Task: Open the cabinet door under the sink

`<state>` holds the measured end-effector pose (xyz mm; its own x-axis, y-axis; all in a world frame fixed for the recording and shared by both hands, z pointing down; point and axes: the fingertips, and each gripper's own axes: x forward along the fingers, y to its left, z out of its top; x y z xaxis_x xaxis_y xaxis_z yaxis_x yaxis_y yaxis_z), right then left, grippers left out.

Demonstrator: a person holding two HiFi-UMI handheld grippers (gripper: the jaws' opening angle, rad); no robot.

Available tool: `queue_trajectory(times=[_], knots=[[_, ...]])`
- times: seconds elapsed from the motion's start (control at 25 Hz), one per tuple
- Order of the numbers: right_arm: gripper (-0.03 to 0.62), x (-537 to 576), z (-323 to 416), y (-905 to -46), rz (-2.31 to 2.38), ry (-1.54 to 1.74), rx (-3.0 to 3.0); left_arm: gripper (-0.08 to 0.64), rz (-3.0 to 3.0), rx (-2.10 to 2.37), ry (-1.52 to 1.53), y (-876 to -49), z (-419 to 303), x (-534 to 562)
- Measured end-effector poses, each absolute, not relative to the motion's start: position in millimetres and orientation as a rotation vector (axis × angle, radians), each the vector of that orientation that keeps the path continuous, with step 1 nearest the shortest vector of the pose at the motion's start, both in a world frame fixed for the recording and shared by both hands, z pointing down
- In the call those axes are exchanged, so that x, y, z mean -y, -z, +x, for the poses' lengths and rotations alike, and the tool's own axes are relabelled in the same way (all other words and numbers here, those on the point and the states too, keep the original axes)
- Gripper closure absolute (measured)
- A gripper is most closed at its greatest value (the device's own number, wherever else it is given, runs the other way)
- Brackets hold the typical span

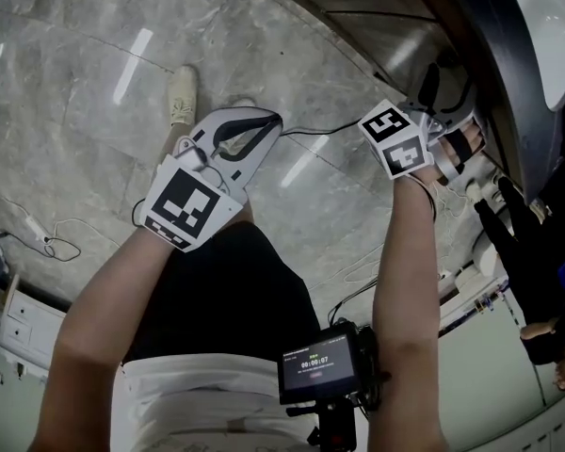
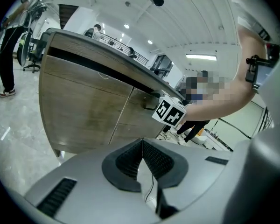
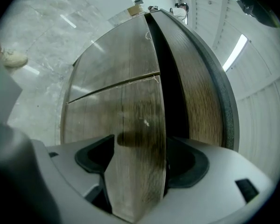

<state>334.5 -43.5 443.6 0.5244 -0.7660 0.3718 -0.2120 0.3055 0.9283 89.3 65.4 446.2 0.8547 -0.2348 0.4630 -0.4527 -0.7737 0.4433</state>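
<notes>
Here, the cabinet door [image 3: 130, 134] under the sink is pictured lying directly between the jaws of the right claw [image 3: 141, 158], which is spread wide. One jaw is set before the wood face and the other is sunk in the dark recess [image 3: 171, 92] beneath the surface rim [image 3: 224, 97]. No firm pinch by the pads can be made out. The straddled edge is seen stretching straight away from the claw, as far as the seam [image 3: 112, 88] with the neighbouring door [image 3: 116, 50]. The left claw [image 2: 142, 146] is held well back from the cabinet, its tips closed together on nothing, so the right hand is plainly the nearer. A closing of the jaws and a pull outward over the marble floor [image 1: 94, 64] is judged to be what is called for. Open room is offered there, though the person's shoe [image 1: 182, 94] is planted near the likely swing path.
</notes>
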Motion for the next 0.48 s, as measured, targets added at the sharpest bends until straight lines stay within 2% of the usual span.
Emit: queue_trajectory(times=[0.48], knots=[[0.267,23,316,-444,0.992,0.216,1.218,0.549,2.491,0.434,-0.525,-441,93,-73]])
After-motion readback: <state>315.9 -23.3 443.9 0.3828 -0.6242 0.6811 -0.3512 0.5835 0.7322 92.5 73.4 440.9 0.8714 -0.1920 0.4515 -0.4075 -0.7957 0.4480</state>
